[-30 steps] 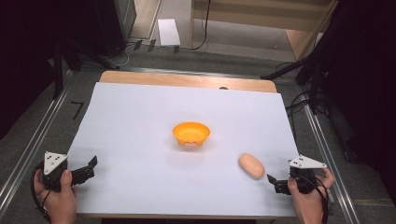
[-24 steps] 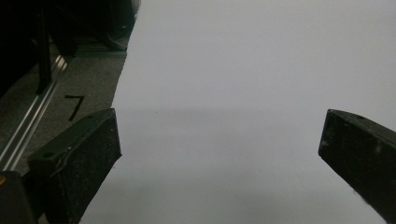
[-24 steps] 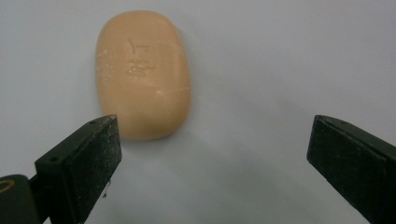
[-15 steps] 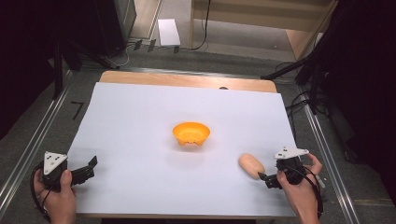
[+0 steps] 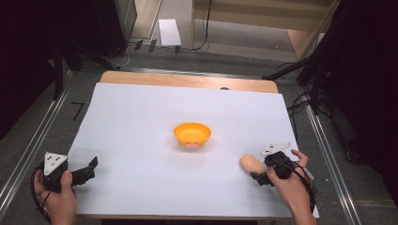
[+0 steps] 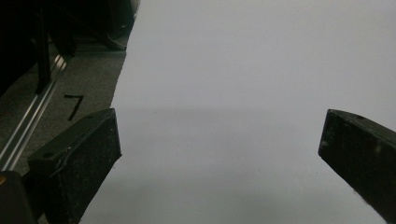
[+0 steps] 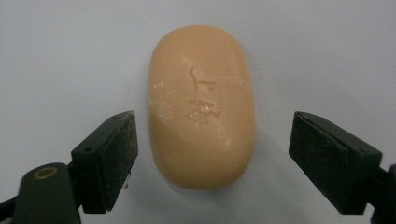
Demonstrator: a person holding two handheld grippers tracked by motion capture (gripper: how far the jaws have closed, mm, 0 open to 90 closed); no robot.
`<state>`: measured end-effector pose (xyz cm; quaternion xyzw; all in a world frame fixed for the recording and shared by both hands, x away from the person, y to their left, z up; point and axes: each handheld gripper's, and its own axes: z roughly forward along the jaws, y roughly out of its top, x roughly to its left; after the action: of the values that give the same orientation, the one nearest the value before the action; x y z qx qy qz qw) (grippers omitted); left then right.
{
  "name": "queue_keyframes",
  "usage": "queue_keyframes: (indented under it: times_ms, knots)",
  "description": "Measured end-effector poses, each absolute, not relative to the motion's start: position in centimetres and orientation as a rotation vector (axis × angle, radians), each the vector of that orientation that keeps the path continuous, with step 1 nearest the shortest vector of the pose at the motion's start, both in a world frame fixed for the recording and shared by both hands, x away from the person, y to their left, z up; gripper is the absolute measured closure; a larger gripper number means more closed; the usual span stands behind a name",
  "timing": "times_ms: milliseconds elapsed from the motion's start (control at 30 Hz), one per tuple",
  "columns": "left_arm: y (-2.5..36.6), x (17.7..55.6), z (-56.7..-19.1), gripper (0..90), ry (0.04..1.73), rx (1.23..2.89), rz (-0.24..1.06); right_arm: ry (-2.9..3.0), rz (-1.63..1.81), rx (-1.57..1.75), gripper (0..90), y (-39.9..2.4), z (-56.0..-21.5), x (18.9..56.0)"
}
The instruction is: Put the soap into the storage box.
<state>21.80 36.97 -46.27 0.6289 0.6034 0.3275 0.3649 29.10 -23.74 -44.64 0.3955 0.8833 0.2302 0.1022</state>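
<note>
Now: our right gripper [image 5: 259, 177], at soap's [image 7: 201, 105] 3 o'clock, has moved in, jaws closing around it, not yet pinching; left gripper [image 5: 89, 169] spread, idle.

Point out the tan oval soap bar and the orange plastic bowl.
Tan oval soap bar [image 7: 201, 105], right gripper view, middle of its stamped top face.
Orange plastic bowl [image 5: 192, 129], high view, inner hollow near its rim.

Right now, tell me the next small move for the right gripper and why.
Probably finish closing on the soap bar. The right gripper has just been closing, and the bar lies flat on the white sheet between the jaws, with a gap showing on each side, so neither pad presses it yet. The orange bowl waits nearby.
</note>
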Motion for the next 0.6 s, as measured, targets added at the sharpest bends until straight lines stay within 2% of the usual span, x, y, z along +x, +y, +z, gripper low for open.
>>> queue_keyframes:
  times_ms: [67, 267, 600]
  knots:
    - [37.0, 21.8, -46.3, 0.0, 1.551, 1.618, 0.843, 2.612, 0.677, 1.172, 20.2, -23.6, -44.7, 29.2]
    - [37.0, 21.8, -46.3, 0.0, 1.552, 1.616, 0.841, 2.655, 0.652, 1.183, 32.4, -22.6, -45.3, 29.9]
    - [37.0, 21.8, -46.3, 0.0, 1.551, 1.619, 0.841, 2.653, 0.625, 1.186, 32.9, -22.1, -45.9, 30.0]
